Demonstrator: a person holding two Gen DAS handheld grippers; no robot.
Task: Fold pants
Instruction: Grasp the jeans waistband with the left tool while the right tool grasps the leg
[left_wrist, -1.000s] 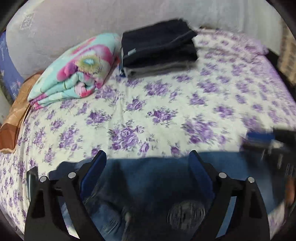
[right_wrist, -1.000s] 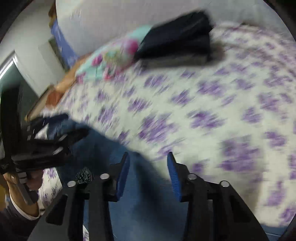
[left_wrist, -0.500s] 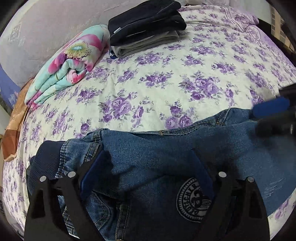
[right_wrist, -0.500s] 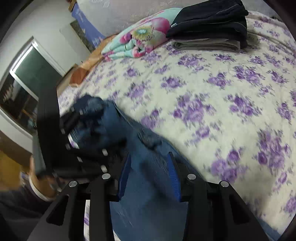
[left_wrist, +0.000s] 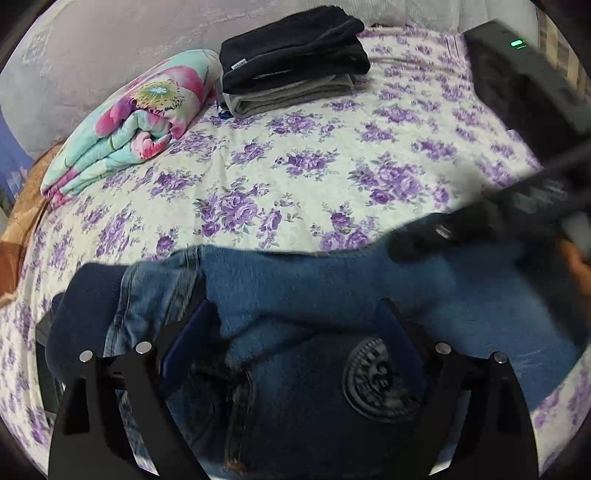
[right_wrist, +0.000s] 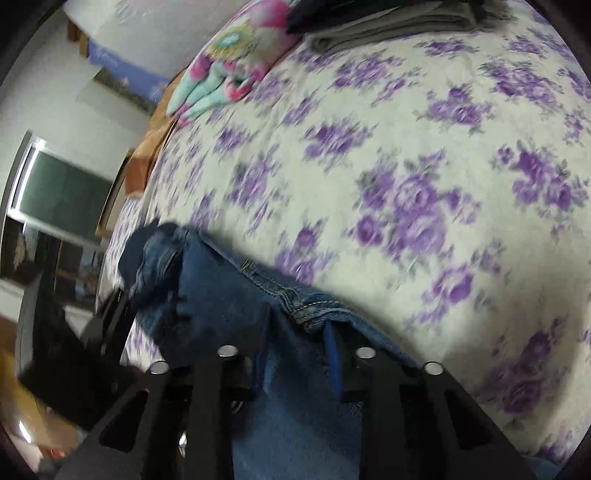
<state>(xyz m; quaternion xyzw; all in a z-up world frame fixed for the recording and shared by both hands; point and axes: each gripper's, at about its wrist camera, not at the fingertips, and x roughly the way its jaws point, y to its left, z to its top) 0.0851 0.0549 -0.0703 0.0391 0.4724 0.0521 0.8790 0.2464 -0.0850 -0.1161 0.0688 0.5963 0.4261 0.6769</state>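
Note:
Blue jeans (left_wrist: 332, 295) lie bunched across the near edge of the bed, with a round dark print showing. My left gripper (left_wrist: 291, 332) hangs low over them with its jaws wide open, and denim lies under and between the fingers. The right gripper (left_wrist: 480, 229) shows blurred at the jeans' right end. In the right wrist view, the right gripper (right_wrist: 297, 350) is closing, with the jeans (right_wrist: 221, 295) and their stitched waistband between its blue pads (right_wrist: 331, 354). I cannot see the pads pressing the cloth.
The purple-flowered bedsheet (left_wrist: 332, 166) covers the bed. A stack of folded dark and grey pants (left_wrist: 291, 62) and a rolled floral blanket (left_wrist: 129, 122) sit at the far side by the headboard. A hand (left_wrist: 576, 266) shows at the right edge. A window (right_wrist: 55, 195) is beyond the bed.
The jeans have come further up onto the bed. The right gripper has swung down over their waistband and its jaws have narrowed. The left gripper has sunk closer to the denim.

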